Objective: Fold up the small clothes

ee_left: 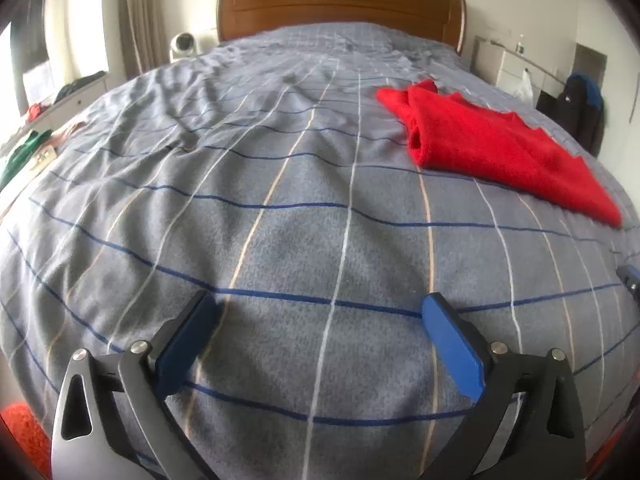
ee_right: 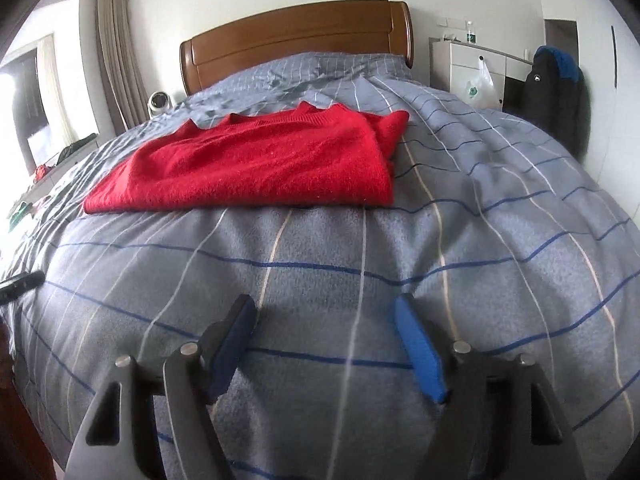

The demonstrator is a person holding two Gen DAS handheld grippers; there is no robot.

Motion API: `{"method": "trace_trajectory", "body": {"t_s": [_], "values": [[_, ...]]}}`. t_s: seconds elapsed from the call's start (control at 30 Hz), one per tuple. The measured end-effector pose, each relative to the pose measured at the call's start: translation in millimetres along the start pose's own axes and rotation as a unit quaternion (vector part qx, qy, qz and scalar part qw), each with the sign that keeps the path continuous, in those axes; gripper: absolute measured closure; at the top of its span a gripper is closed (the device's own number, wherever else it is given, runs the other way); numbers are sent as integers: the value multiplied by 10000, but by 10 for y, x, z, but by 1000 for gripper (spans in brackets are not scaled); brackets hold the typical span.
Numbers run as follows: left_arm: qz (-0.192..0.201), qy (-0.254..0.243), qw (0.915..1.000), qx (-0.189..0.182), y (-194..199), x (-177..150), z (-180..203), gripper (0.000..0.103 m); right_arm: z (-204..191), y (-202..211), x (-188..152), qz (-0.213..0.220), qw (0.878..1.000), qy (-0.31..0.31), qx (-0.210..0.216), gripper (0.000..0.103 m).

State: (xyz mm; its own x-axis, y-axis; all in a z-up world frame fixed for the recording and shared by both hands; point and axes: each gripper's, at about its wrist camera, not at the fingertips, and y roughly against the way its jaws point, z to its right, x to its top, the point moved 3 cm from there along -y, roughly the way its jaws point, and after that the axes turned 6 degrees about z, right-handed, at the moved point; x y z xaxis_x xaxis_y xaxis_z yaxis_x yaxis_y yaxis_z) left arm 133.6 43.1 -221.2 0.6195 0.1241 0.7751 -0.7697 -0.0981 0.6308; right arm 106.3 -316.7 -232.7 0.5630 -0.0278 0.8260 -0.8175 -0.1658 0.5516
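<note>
A red knitted sweater (ee_left: 492,148) lies folded flat on the grey-blue checked bed cover (ee_left: 280,220); in the left wrist view it is at the far right. In the right wrist view the sweater (ee_right: 256,164) lies straight ahead, slightly left, with its near edge a short way beyond the fingertips. My left gripper (ee_left: 320,304) hangs over bare cover, open wide, with nothing between its blue pads. My right gripper (ee_right: 325,304) is open too, over bare cover in front of the sweater and apart from it. A dark tip of the other gripper (ee_right: 20,282) shows at the left edge.
A brown wooden headboard (ee_right: 296,36) stands at the far end. A small white fan (ee_right: 159,104) is to its left, and a white cabinet (ee_right: 468,68) with a plastic bag (ee_right: 478,84) and a dark jacket (ee_right: 556,92) to its right. Clothes lie on the window ledge (ee_left: 60,108). An orange rug (ee_left: 24,432) lies below.
</note>
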Motion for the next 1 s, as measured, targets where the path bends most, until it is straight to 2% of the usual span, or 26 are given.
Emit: {"method": "trace_trajectory", "body": {"t_s": [0.23,0.63,0.77,0.83,0.87,0.93,1.0], "values": [[139,-146,9996,181,2,-61,42,0,-5,10,-18,44,10000,-29,45,30],[-13,-203,9997,164,12,-62,24,0,5,21,-27,43,10000,-18,42,30],[-475,-98,9988,-47,141,1,-22,1,-18,21,-1,-76,10000,39,-41,30],[-513,29,9979,-404,281,40,-70,1,-22,22,103,-409,9992,43,-11,30],[-410,68,9976,-557,372,47,-98,1,6,28,179,-519,9986,-57,122,30],[-206,4,9980,-599,487,18,-139,1,141,46,415,-551,9970,-343,413,30],[-115,-79,9988,-478,498,-46,-168,1,304,10,623,-496,9967,-528,359,30]]}}
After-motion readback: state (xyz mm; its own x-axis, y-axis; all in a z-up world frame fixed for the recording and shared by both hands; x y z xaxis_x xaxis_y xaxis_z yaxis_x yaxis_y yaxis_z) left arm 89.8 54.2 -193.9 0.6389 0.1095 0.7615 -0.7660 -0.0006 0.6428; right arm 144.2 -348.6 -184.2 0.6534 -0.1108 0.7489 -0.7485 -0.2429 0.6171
